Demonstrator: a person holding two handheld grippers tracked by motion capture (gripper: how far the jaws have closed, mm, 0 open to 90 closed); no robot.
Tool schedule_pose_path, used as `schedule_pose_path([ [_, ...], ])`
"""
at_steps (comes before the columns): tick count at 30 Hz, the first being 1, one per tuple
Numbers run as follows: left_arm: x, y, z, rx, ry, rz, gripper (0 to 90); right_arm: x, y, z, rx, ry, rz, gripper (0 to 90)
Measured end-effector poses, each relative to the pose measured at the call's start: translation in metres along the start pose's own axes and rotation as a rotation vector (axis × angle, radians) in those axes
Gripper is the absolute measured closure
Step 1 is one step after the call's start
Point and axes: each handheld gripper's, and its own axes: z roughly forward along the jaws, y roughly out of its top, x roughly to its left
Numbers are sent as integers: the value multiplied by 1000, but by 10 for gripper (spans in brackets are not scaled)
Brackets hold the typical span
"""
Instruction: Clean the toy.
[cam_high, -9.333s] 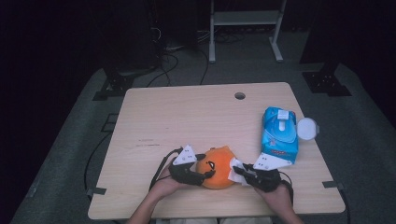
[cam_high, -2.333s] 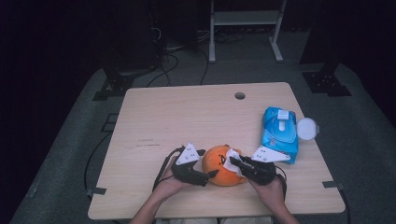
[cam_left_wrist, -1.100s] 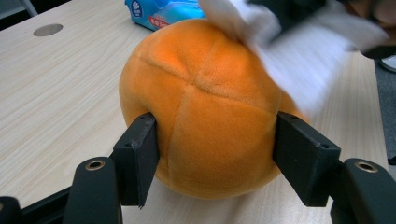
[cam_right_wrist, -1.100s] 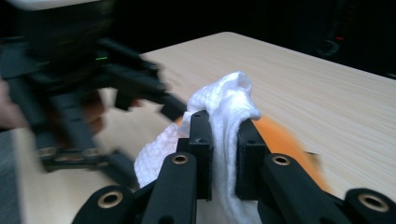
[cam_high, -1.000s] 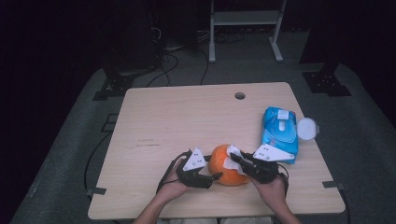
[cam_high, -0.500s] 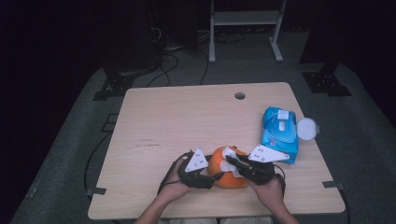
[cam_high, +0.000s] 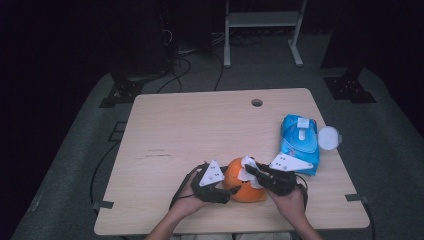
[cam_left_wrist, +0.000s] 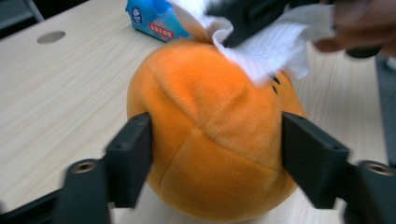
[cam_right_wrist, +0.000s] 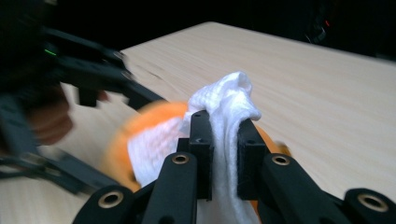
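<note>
The left tool (cam_left_wrist: 215, 154) has just eased wider yet grips the plush (cam_left_wrist: 210, 149); the right tool (cam_right_wrist: 223, 154) clenches the wipe (cam_right_wrist: 224, 107) atop the plush, wiping under way

A blue wipes pack (cam_high: 298, 144) lies at the right of the frame on the pale wooden counter (cam_high: 200, 130), its white round lid (cam_high: 329, 137) flipped open over the counter's right edge. A small round hole (cam_high: 257, 102) sits near the counter's far edge. Dark cables (cam_high: 185, 60) trail across the grey floor (cam_high: 75, 150) at upper left.
</note>
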Motion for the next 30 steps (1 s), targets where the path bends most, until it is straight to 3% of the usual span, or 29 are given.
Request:
schedule_pose_path([
  [1,3,2,-1,-19,-14,-50,230,-5,-4,0,3,-2,32,798],
  [2,4,2,-1,-28,-18,-69,201,-8,-8,-1,4,-1,63,798],
  [6,3,3,3,-19,-14,-82,195,-4,-6,-1,17,22,63,800],
  [11,-6,1,2,28,24,67,318,13,0,2,10,94,15,800],
  [13,-5,-1,0,29,18,68,327,10,2,2,14,78,6,798],
  [15,-2,0,-1,13,7,21,294,2,1,1,13,45,19,798],
  [17,2,3,-2,-23,-11,-57,204,-7,-6,0,23,28,68,799],
  [19,2,5,-1,-32,-16,-70,181,-7,-9,-1,24,41,86,800],
  [21,-1,4,2,-14,-14,-43,208,-1,-6,-1,22,73,85,800],
  [23,-5,3,2,-3,-10,16,279,9,-2,0,12,112,59,800],
  [26,-8,1,0,16,4,88,329,15,2,3,15,116,18,800],
  [28,-8,0,-1,11,1,85,332,9,2,3,15,90,25,798],
  [30,-5,0,-1,4,-6,45,304,-2,-2,2,27,42,46,799],
])
